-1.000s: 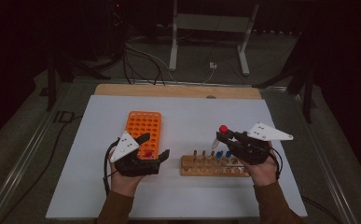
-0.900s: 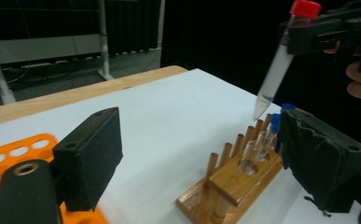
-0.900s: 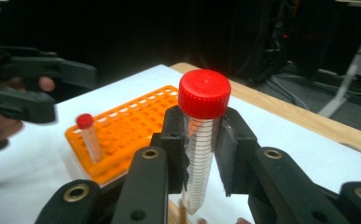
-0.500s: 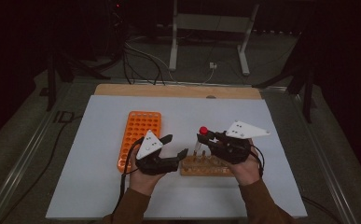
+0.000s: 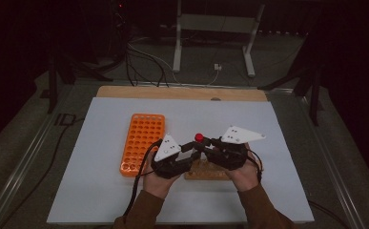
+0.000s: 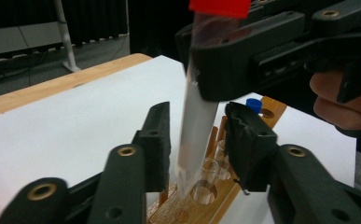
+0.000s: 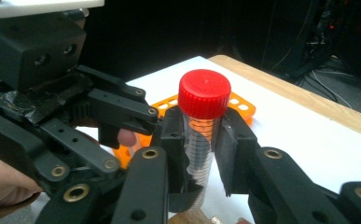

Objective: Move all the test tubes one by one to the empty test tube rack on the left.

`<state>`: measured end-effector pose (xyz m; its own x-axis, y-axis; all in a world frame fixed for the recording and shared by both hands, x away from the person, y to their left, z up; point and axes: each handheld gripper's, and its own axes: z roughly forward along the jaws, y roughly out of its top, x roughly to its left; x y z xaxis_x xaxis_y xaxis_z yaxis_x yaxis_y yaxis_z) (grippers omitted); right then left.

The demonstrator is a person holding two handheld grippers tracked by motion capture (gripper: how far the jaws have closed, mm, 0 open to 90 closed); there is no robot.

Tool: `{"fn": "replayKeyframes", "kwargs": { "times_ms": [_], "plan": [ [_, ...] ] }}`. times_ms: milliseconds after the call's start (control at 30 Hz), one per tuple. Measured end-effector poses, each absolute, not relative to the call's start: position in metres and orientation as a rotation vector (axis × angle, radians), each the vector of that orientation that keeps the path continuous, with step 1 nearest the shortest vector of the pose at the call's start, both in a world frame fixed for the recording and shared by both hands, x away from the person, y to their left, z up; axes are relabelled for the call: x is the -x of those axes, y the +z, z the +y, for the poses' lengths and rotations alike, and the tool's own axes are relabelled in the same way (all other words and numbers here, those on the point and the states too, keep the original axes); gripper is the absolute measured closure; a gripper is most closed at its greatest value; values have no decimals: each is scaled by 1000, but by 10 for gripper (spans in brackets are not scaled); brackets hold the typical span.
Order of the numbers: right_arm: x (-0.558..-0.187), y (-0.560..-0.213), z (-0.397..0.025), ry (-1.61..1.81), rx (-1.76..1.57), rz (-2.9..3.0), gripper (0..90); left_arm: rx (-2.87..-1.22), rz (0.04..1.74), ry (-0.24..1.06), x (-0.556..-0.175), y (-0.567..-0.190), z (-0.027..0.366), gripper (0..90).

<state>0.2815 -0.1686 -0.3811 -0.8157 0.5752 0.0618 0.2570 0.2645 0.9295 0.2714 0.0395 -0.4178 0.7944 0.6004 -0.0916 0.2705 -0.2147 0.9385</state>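
While the right hand-held gripper [image 5: 206,143] clamps a red-capped tube [image 7: 201,135] upright, the left hand-held gripper [image 6: 197,140] stands apart around the tube's lower end. Below them, a wooden rack [image 6: 201,205] rests on the white tabletop [image 5: 249,119]; beyond, a dark room.

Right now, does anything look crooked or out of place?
Only the red-capped tube: held by the right tongs, it leans above the wooden rack, between the open left tongs. Nothing spilled or broken.
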Motion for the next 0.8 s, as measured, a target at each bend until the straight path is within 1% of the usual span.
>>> {"fn": "replayKeyframes", "kwargs": {
  "times_ms": [67,167,200,333,400,467,633,800],
  "plan": [
    [-281,-382,-167,1569,-761,2258,747,-1810,664,357,-271,-418,40,726],
    [-281,-383,-167,1572,-752,2261,739,-1811,659,350,-271,-418,41,748],
    [-281,-383,-167,1567,-749,2257,706,-1814,662,357,-271,-418,41,752],
    [-282,-382,-172,1608,-737,2238,517,-1810,679,367,-273,-418,46,754],
    [-281,-382,-176,1615,-742,2226,449,-1803,689,374,-273,-417,50,754],
    [-282,-382,-181,1616,-761,2218,400,-1798,693,383,-274,-416,54,754],
    [-282,-387,-195,1599,-805,2195,311,-1781,726,413,-276,-413,65,754],
    [-283,-393,-210,1581,-869,2156,192,-1763,744,436,-279,-411,76,754]
  ]
}}
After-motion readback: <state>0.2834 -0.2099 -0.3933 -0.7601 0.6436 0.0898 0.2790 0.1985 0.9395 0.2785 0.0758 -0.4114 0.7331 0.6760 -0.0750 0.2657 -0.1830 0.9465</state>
